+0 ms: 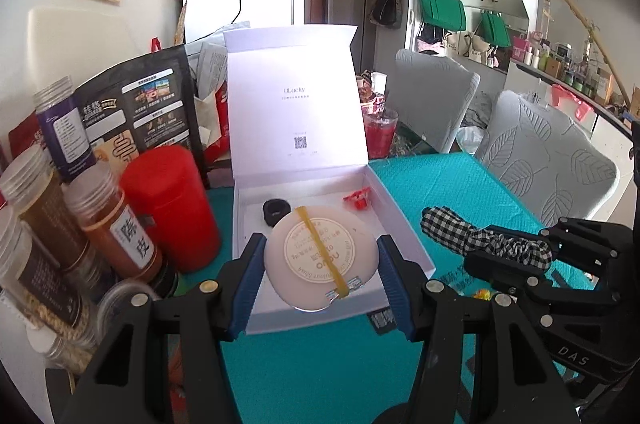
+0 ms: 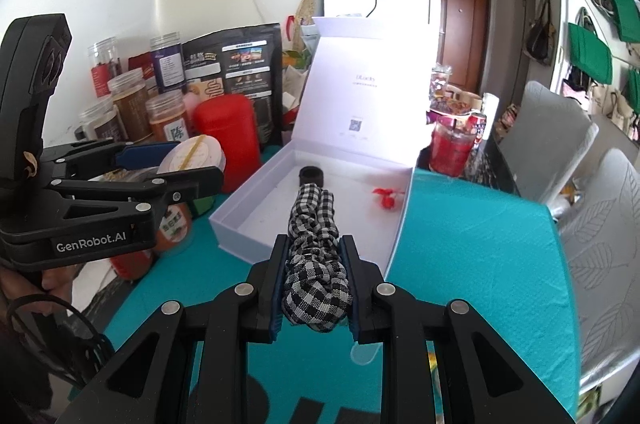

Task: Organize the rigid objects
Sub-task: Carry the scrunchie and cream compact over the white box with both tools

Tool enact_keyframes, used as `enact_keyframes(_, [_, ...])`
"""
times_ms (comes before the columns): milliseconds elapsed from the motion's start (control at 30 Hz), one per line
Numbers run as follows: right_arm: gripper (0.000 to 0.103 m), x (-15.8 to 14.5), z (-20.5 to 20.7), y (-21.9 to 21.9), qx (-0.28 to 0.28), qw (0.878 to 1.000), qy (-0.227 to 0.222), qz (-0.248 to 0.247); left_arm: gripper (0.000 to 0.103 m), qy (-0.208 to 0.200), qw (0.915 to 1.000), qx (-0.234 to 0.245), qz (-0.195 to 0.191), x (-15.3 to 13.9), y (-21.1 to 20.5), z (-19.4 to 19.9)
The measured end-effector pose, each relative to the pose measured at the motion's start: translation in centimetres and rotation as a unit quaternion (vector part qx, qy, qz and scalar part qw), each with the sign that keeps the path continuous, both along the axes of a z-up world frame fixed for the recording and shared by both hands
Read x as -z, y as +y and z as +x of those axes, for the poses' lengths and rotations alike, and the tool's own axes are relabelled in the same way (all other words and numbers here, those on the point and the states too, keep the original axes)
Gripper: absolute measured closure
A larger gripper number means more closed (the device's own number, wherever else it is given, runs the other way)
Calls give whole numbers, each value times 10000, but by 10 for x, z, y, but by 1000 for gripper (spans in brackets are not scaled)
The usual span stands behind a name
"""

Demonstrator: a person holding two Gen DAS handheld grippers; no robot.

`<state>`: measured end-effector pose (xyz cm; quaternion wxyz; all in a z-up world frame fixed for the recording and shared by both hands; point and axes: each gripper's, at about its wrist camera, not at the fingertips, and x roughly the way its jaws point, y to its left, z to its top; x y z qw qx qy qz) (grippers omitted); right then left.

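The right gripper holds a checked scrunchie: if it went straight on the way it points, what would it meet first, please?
Probably the near wall of the open white box: the right gripper and its checked scrunchie point down towards it. Depth is unclear.

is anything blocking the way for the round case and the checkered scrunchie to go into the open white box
Nothing visible. The left claw holds the round case, the right claw the checkered scrunchie; the white box is open, mostly bare.

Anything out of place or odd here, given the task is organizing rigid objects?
Yes: the right gripper is clamped on a soft checkered fabric scrunchie, not a rigid item. The left gripper holds a round case over the open white box.
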<state>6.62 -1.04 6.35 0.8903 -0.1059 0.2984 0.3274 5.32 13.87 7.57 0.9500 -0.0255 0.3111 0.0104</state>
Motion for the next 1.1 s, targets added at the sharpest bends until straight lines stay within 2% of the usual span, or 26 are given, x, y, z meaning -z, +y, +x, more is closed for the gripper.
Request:
enact_keyframes(400, [79,-7,40,8,59,9998,-180,-95,47,-133,9997,182,22,-10,-4,51])
enact_keyframes(700, [79,-2,82,16,182,9997,-113,-64,48,-108,9997,73,-212,-5,6,94])
enact_keyframes(933, [79,8,113,22,288,9996,-19,-26,47,-17,9999,-134,-6,4,15,124])
enact_keyframes(1100, [79,16,132,29,314,9995,81,-63,47,152,9996,-234,86,20,24,137])
